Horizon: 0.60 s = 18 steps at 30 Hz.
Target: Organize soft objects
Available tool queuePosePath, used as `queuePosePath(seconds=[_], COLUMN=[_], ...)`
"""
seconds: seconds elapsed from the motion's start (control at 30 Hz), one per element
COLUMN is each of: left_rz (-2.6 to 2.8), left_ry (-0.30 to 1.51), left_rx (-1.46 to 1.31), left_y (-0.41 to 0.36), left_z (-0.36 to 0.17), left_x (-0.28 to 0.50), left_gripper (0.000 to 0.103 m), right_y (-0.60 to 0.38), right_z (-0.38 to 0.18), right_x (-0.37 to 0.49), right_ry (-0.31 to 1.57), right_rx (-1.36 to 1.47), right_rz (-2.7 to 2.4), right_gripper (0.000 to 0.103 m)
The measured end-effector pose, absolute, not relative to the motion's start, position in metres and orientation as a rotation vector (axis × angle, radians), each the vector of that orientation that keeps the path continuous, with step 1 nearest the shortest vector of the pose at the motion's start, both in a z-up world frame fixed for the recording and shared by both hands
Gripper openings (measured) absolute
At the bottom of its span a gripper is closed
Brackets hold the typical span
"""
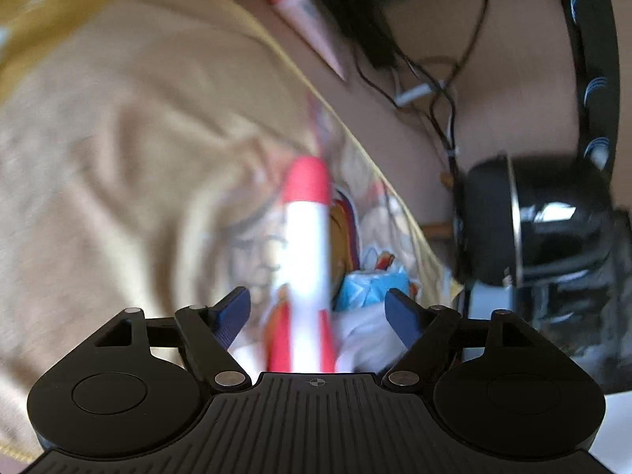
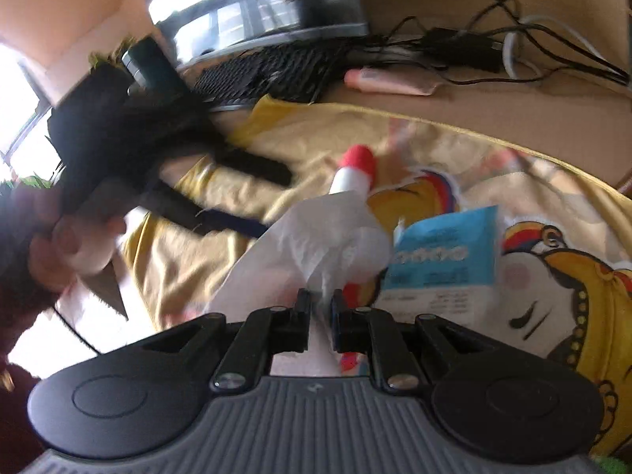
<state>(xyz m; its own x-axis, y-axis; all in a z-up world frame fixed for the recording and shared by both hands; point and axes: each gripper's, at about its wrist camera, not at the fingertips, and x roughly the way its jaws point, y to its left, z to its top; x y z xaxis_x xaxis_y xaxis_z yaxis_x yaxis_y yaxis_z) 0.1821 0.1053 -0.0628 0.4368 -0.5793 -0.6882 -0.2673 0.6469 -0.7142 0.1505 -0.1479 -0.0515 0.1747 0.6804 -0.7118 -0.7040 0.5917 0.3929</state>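
1. Left wrist view: left hand-held gripper is hovering with jaws spread wide, holding nothing. A red-and-white tube is lying between the blue fingers on the yellow printed cloth. A blue tissue pack is sitting just right of the tube, white tissue bunched under it. The view is blurry.
2. Same view, surroundings: black headphones, tangled cables and a pink tube are lying on the tabletop beyond the cloth edge.
3. Right wrist view: right hand-held gripper is clamped on a white tissue, jaws nearly together, and the tissue is draping over the red-and-white tube. The blue pack is lying just to the right on the cloth.
4. Same view: a hand is holding the other gripper at left; keyboard and cables are crowding the far tabletop.
5. Progress: looks early, with the tissue gripped, the pack and cloth unsorted, the tube in the way.
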Motion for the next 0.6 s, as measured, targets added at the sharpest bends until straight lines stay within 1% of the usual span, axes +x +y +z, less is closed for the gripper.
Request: queuePosePath(seconds=[0.13,0.3,0.5,0.6], left_rz=[-0.218,-0.205,-0.146,-0.107], left_ry=[1.175,1.153,1.128,1.121], left_rx=[-0.805,-0.661,-0.467,-0.413], left_y=[0.082,0.069,0.066,0.074], left_z=[-0.066,-0.058,-0.049,-0.047], left_x=[0.201,0.205,0.194,0.184], left_gripper=[0.080,0.080,0.082,0.083], right_y=[-0.166,-0.209,-0.243,-0.235], right_z=[-0.033,-0.008,0.021,0.029], right_x=[0.146,0.158,0.173,0.177], right_ry=[0.943,0.855,0.729,0.700], right_rx=[0.076,0.125,0.152,0.157], right_rz=[1.043,0.897,0.739,0.766], right_gripper=[0.013,0.013,0.013,0.013])
